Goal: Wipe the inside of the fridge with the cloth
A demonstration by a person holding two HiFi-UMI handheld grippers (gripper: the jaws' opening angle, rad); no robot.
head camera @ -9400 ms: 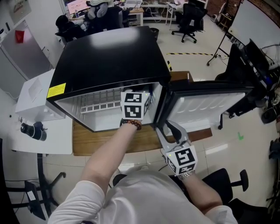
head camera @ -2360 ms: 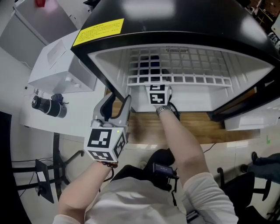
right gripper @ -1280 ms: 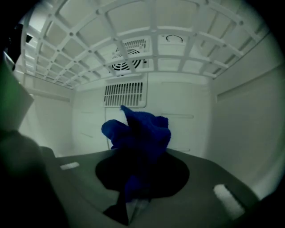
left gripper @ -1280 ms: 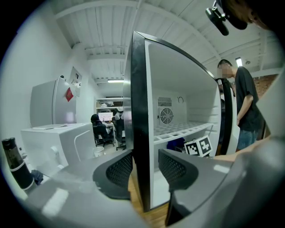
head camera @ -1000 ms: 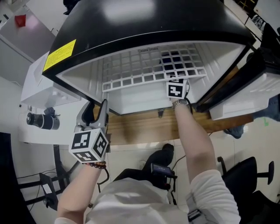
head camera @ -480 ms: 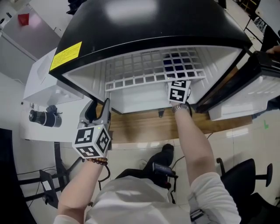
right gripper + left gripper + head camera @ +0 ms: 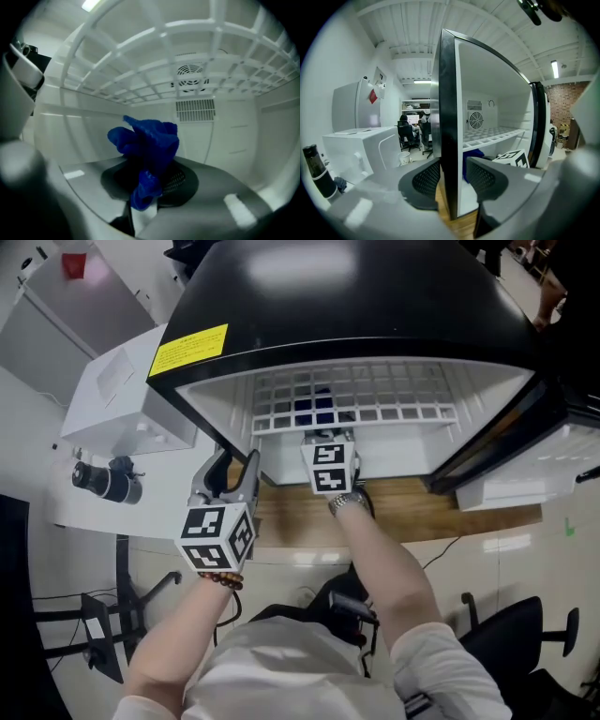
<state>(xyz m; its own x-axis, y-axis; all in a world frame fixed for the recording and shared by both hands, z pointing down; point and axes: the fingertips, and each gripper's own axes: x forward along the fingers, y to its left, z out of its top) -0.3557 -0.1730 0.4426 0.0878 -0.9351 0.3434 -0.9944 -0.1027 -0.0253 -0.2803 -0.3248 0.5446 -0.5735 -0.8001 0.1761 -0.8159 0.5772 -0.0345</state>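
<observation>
Tongs on the left (image 7: 452, 176) stand apart astride the front edge of the fridge (image 7: 328, 306) side wall (image 7: 449, 140), having just closed slightly. Farther in, under the wire shelf (image 7: 375, 399), the right tongs (image 7: 150, 180) clamp the blue cloth (image 7: 147, 140).

Left gripper (image 7: 234, 471): grey jaws, black-and-white marker cube (image 7: 217, 538), dark bead bracelet (image 7: 223, 579) behind cube; right gripper (image 7: 150, 187): matching cube (image 7: 329, 467), metal wristwatch (image 7: 349, 503) behind; white shirt (image 7: 281, 667)

Office workspace: swivel chairs (image 7: 404, 131), brick wall (image 7: 561, 101).
</observation>
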